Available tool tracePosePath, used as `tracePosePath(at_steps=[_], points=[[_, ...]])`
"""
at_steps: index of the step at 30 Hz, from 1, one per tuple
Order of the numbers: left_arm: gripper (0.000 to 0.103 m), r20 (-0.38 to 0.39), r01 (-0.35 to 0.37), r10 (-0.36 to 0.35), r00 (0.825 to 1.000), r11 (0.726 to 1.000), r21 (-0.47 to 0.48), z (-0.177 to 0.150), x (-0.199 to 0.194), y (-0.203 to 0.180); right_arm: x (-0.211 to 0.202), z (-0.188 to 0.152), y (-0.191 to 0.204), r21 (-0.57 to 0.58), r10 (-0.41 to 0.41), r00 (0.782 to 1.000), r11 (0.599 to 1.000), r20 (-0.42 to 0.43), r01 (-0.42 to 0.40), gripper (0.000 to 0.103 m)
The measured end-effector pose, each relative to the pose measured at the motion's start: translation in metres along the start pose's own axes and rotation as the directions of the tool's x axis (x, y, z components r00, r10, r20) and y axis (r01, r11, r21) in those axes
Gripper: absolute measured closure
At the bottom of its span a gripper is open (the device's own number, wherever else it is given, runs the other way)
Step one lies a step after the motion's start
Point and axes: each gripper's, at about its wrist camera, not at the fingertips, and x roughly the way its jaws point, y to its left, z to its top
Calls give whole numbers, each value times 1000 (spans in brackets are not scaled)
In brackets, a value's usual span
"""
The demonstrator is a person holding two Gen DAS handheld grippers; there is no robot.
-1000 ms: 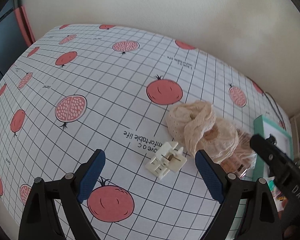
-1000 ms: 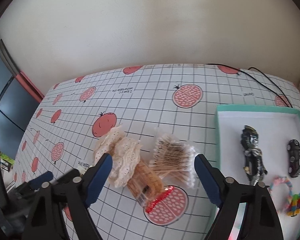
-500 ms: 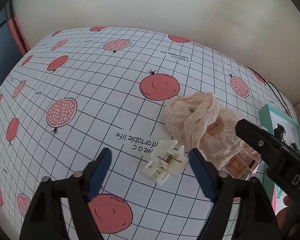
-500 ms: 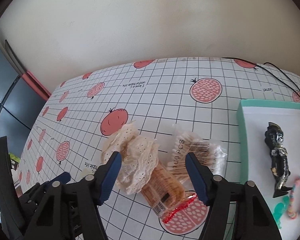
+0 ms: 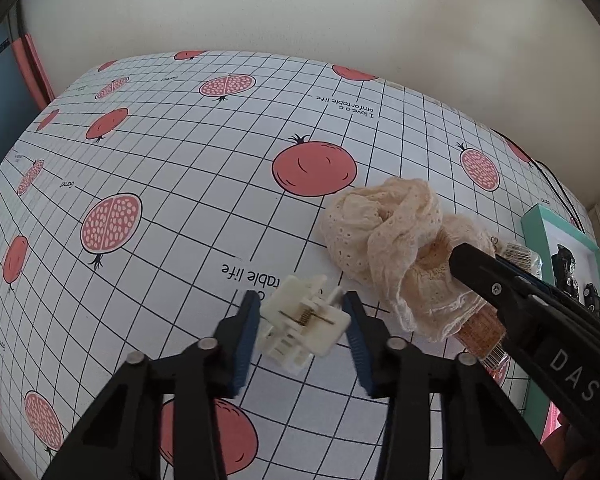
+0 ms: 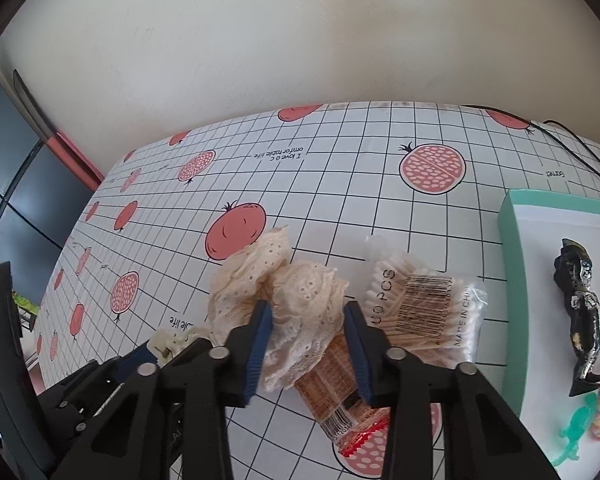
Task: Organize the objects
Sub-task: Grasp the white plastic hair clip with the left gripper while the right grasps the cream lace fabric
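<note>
On pomegranate-print tablecloth (image 5: 204,168) — cream wall (image 5: 300,12) behind

A plain cream wall (image 6: 300,40) rises behind the tabletop (image 5: 180,160), whose checked cloth bears red pomegranates.

Black plastic gripper (image 5: 302,330) frames, blue ribbed pads (image 5: 245,340), silver screws, white "DAS" lettering.

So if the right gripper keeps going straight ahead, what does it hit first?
Probably the crumpled cream lace cloth between the right gripper's open fingers, lying over an orange snack packet; depth is unclear.
</note>
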Motion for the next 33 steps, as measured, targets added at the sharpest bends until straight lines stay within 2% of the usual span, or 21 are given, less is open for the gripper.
tracePosePath(at_steps=[1, 8, 16, 33], points=[[65, 0, 1, -1, 1000, 1000, 1, 0, 0, 0, 0, 0, 1, -1, 0, 1000, 1000, 0, 0, 75], [66, 4, 0, 0, 1000, 1000, 2, -1, 0, -1, -1, -1, 3, -6, 17, 1000, 1000, 5, -17, 93], [66, 27, -10, 10, 1000, 1000, -5, 1, -6, 1, -7, 0, 9, -27, 40, 999, 999, 20, -39, 96], [66, 126, 2, 2, 992, 1000, -28, 16, -45, 1, -66, 17, 24, -66, 94, 984, 994, 152, -84, 96]])
